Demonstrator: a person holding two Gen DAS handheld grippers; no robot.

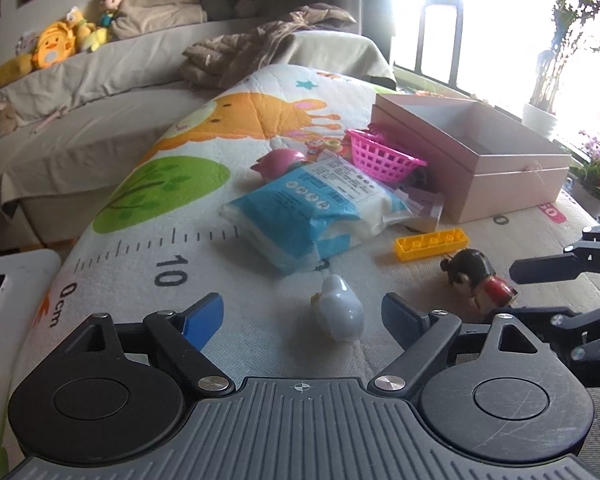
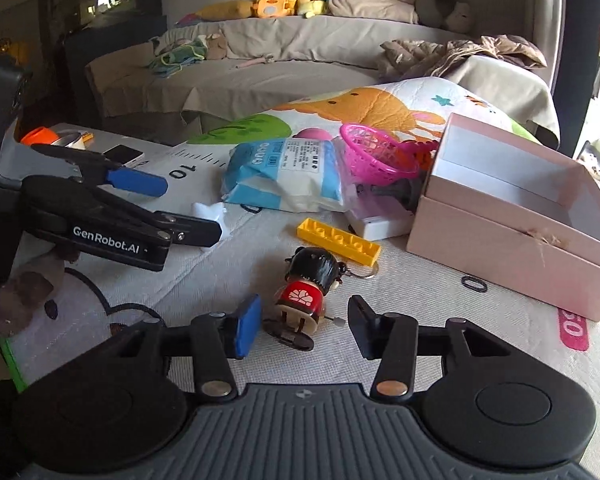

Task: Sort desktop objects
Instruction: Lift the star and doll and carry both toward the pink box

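Two handheld grippers hover low over a quilted play mat (image 1: 148,240) printed with a ruler scale and cartoon animals. The left gripper (image 1: 302,316) has its blue-padded fingers (image 1: 204,318) spread wide on either side of a small white plastic duck-shaped toy (image 1: 340,308), which lies on the mat between them, untouched. The right gripper (image 2: 304,326) likewise stands wide open around a wind-up doll with black hair and a red body (image 2: 306,288), upright on the mat; the fingers (image 2: 248,330) flank it without clear contact. Just beyond the doll lies a yellow plastic building brick (image 2: 338,242). Farther back sits a blue-and-white soft packet (image 1: 312,212), with a pink plastic mesh basket (image 1: 380,156) behind it and an open pale-pink cardboard box (image 2: 512,236) to the right. A grey sofa with plush toys (image 1: 60,44) fills the background.
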